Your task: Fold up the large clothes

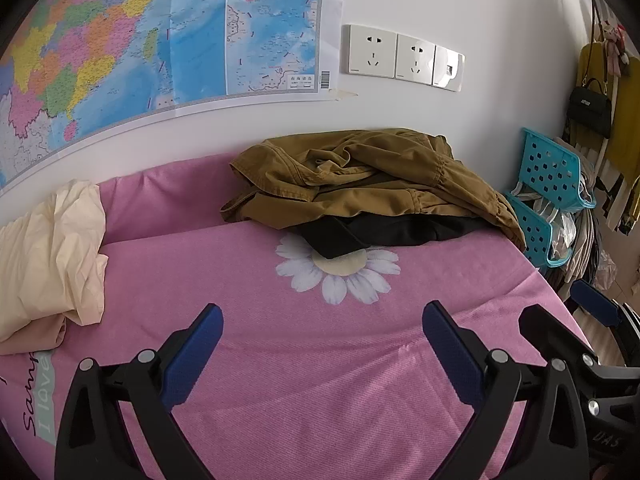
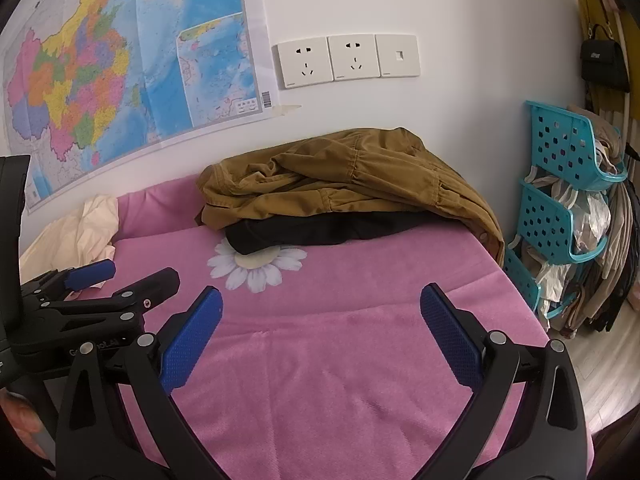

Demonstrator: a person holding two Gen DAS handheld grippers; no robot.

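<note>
Both grippers, left gripper (image 1: 322, 318) and right gripper (image 2: 320, 302), hover with blue-padded jaws spread wide above the pink daisy-print bedsheet (image 1: 320, 380); the crumpled mustard-brown cotton jacket (image 1: 360, 176) lies atop a black garment (image 1: 384, 232) near the wall.

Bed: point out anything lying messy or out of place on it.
The brown jacket lies crumpled in a heap against the wall, on top of a black garment that sticks out beneath it and covers part of the daisy print. A cream cloth is bunched at the left edge. Nothing looks torn or spilled.
</note>
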